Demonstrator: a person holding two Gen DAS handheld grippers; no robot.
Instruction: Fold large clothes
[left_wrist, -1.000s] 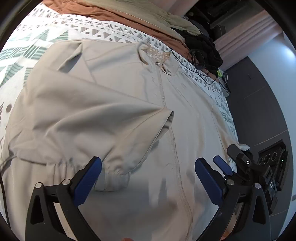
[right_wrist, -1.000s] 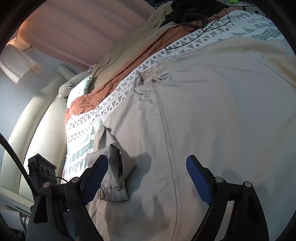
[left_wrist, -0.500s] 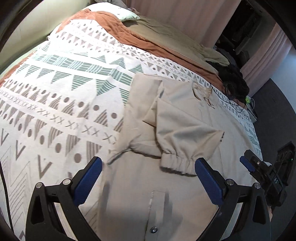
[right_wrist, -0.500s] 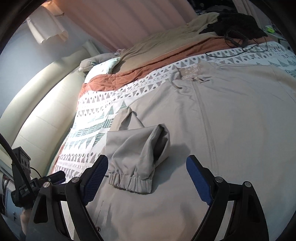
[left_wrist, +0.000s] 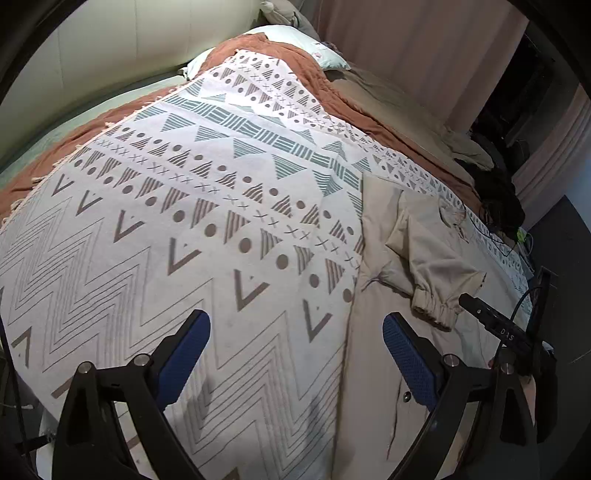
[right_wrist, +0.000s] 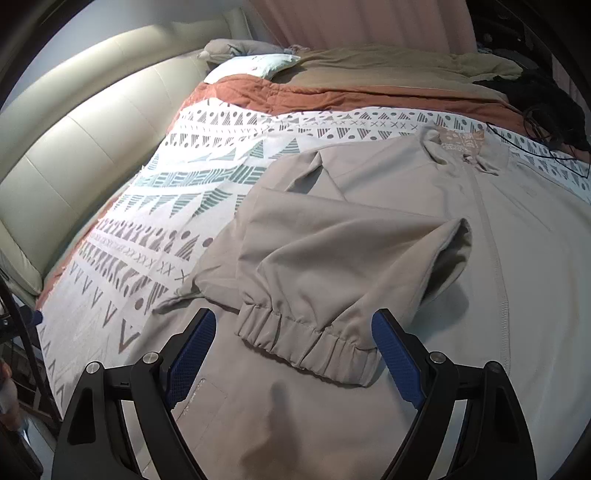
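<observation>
Spread flat and zipped on a patterned blanket (left_wrist: 192, 236) across the bed lies a large beige jacket (right_wrist: 369, 424), collar toward the far side, one sleeve (right_wrist: 332, 266) already folded across the chest. Looks like thin woven fabric: probably light, limp and a little slick, likely to sag and slide when lifted by one spot, so better taken at two spread points along a hem or shoulder edge. Elastic cuff (right_wrist: 306, 339) at the sleeve end, gathered and thicker, probably the surest pinch on that part; zipper (right_wrist: 495, 266) down the front likely the one stiff line, resisting a crease. Right gripper (right_wrist: 295, 354) hovers wide open straddling the cuff, pads not pressing. Left gripper (left_wrist: 295, 350) also spread wide, jaws just easing inward slightly, nothing between them, over the blanket beside the jacket's edge.
</observation>
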